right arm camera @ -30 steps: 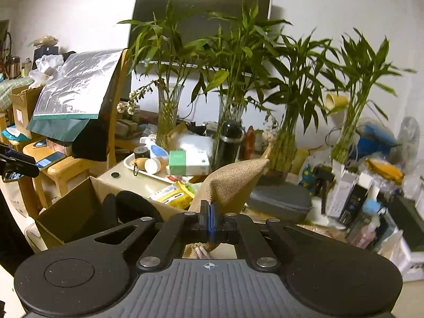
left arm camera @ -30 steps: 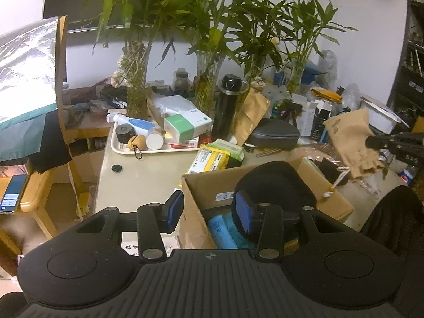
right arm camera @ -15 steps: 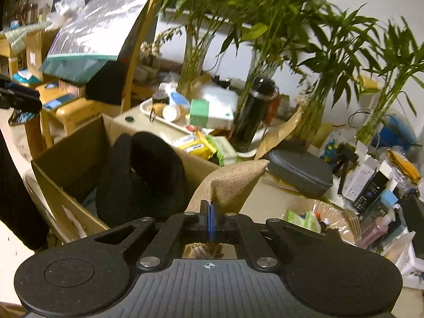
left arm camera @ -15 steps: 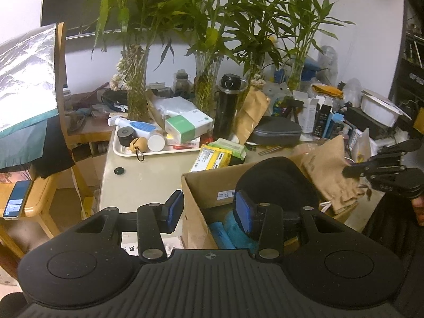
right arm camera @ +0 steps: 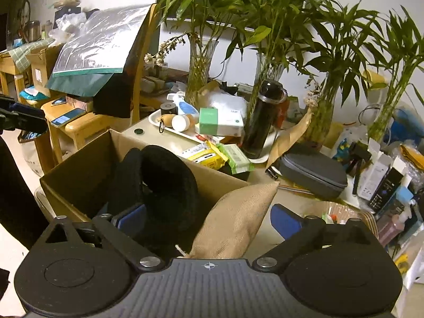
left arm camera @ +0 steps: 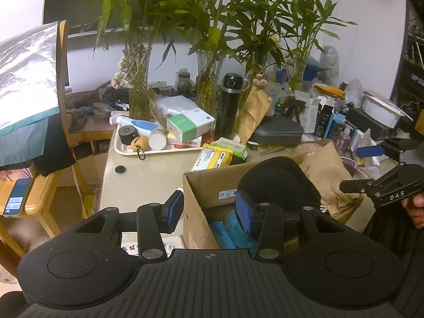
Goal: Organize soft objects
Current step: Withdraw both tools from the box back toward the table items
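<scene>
A cardboard box (left arm camera: 204, 185) (right arm camera: 79, 169) stands at the table's front edge. A black neck pillow (left arm camera: 278, 180) (right arm camera: 164, 180) stands in it over blue soft things (left arm camera: 225, 228). A tan burlap pouch (right arm camera: 235, 220) (left arm camera: 326, 175) lies on the box's right rim. My right gripper (right arm camera: 209, 220) (left arm camera: 371, 169) is open, its jaws spread wide on either side of the pouch. My left gripper (left arm camera: 209, 209) is open and empty over the box's near left corner.
The table (left arm camera: 137, 175) behind holds a white tray (left arm camera: 124, 151) of bottles, yellow and green packets (left arm camera: 214, 156), a black flask (left arm camera: 230, 106), a grey case (left arm camera: 278, 132), and glass vases of bamboo (left arm camera: 206, 87). A wooden chair (left arm camera: 39, 185) with a phone stands left.
My right gripper carried the burlap pouch down to the box's right edge, then opened and let it go. My left gripper has stayed open and almost still.
</scene>
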Motion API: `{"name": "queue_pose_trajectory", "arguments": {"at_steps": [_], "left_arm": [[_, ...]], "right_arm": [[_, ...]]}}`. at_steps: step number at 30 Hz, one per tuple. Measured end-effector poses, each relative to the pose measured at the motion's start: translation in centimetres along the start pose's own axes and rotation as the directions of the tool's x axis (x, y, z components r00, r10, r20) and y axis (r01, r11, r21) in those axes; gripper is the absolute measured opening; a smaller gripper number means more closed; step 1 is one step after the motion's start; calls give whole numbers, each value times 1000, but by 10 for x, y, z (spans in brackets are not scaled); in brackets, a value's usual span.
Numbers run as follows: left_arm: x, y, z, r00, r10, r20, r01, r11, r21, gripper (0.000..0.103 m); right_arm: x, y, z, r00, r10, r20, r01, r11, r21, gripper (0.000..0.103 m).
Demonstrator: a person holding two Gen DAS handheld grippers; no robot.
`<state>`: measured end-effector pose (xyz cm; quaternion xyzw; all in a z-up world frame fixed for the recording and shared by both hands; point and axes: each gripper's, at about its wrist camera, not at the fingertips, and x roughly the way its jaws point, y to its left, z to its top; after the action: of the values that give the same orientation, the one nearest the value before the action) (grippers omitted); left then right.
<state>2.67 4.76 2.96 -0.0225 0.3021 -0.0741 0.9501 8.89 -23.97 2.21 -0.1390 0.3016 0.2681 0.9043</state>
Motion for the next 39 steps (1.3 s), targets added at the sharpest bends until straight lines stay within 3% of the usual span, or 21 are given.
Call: {"name": "queue_pose_trajectory", "arguments": {"at_steps": [23, 33, 39], "left_arm": [[13, -4, 9, 999, -34, 22, 35, 999, -6, 43], [27, 2, 18, 999, -37, 35, 37, 999, 0, 43], [38, 11, 20, 999, -24, 43, 25, 999, -21, 43]], "right_arm": [[11, -23, 5, 999, -32, 30, 28, 995, 98, 103], [33, -50, 34, 996, -66, 63, 57, 989, 136, 103], [59, -76, 46, 993, -40, 115, 20, 985, 169, 103]]}}
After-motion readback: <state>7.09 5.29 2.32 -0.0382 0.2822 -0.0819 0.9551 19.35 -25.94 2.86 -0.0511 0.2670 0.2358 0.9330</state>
